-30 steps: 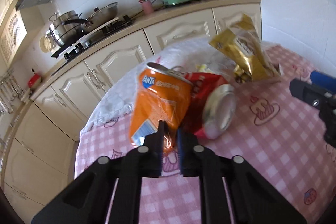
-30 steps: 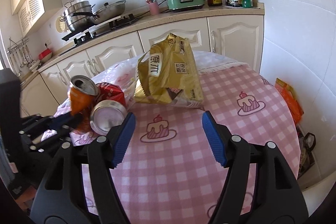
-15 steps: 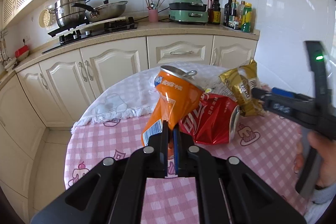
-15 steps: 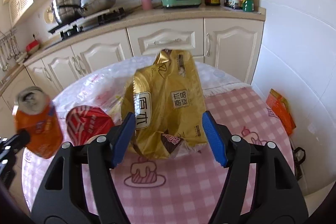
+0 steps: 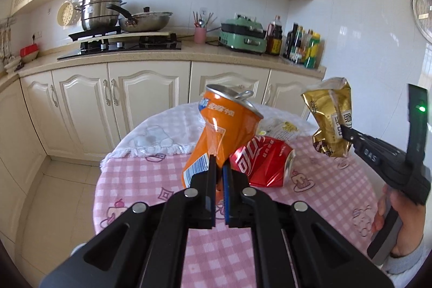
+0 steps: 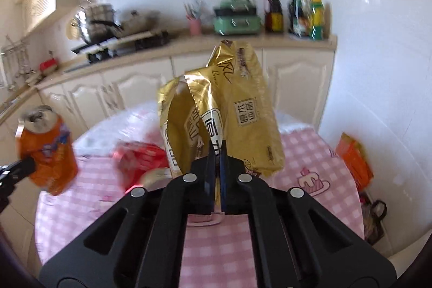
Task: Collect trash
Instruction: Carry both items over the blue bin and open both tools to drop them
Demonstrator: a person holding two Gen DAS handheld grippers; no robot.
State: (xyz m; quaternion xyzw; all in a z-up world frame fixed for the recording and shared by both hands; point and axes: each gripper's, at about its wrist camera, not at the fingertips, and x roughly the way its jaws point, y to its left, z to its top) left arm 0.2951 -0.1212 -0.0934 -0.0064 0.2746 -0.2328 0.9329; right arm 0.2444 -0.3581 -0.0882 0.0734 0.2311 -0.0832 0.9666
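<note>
The left tongs [image 5: 219, 169] are seen clamped on the crushed lower edge of the orange can [image 5: 221, 131], which is held upright and clear of the table [image 5: 135, 180]. Only a thin fold of metal is pinched, so the can is best kept upright and carried without a swing; a sharp roll of the wrist could let it slip, and any dregs would be spilled through the open top.

The right tongs [image 6: 216, 166] have just been closing and are now shut on the lower edge of the gold bag [image 6: 229, 112], which is lifted off the table and hangs up and forward from the pads. In the left view it is seen held just above the table's right side by the right tongs [image 5: 347, 135]. The foil is slick and light, so the squeeze should be kept firm and the bag moved slowly, lest it flutter loose.

Beyond the left tongs the red can [image 5: 263, 161] lies crushed on its side on the table, still to be collected. No bin is shown; an orange bag [image 6: 353, 161] lies on the floor at the right. Both loads are probably to be taken to a bin.
</note>
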